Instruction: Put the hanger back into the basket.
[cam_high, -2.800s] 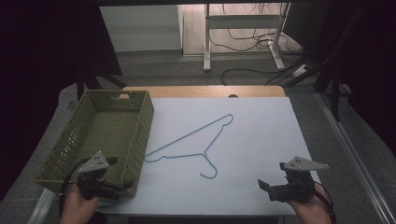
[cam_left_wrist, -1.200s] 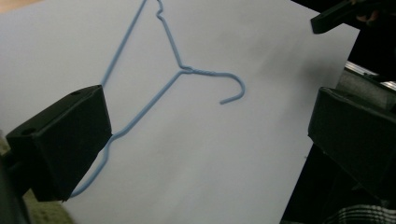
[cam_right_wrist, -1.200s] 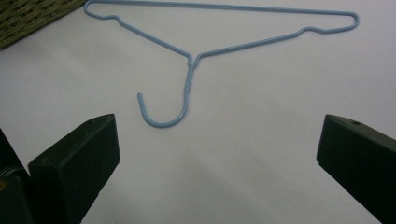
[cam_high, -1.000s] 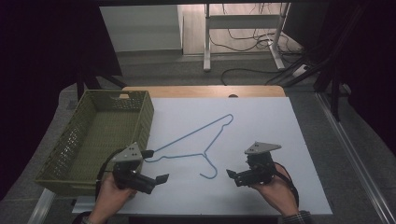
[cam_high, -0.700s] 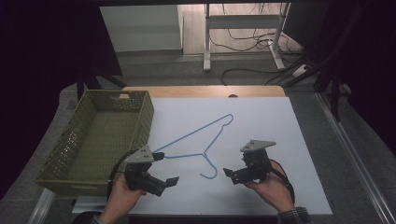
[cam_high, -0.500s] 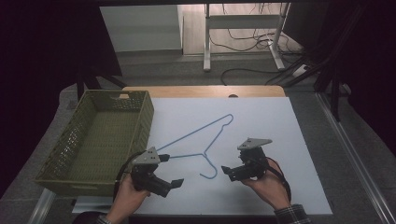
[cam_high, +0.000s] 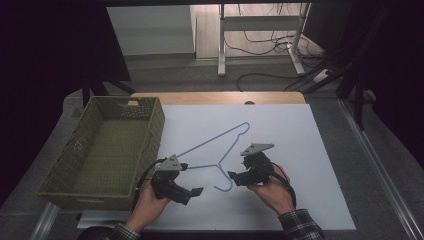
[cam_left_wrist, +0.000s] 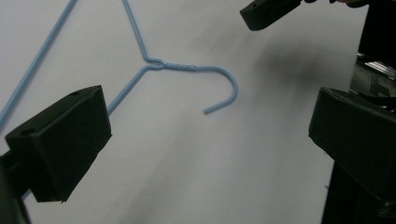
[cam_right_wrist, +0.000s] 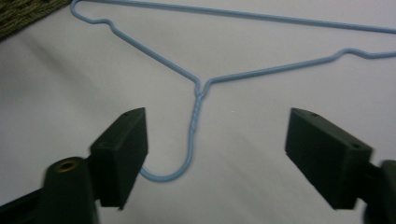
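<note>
Starting at the left: the olive woven basket (cam_high: 102, 150) stands on the table's left side, its near right corner just beside the left gripper (cam_high: 192, 192). A swing of that hand toward the basket would likely knock the wall, so room there is tight. This gripper's jaws stand wide apart with nothing between them, pointed across the white sheet (cam_high: 300, 150) toward the hook.

Centre: the blue wire hanger (cam_high: 220, 147) lies flat on the sheet, its shoulder end touching or nearly touching the basket and its hook (cam_high: 225, 182) turned toward the person, between the two grippers.

Right: the right gripper (cam_high: 234, 177) sits low at the hook, its jaws having just been closing (not yet pressing); in the right gripper view the hook's curve (cam_right_wrist: 163, 176) runs against the inner face of one pad. Judged risk: thin wire flat on the sheet may slip out or skate away as the pads meet, or the jaws may pinch the sheet instead.

Open room is generous to the right and beyond the hanger; the table's near edge is close under both hands.
</note>
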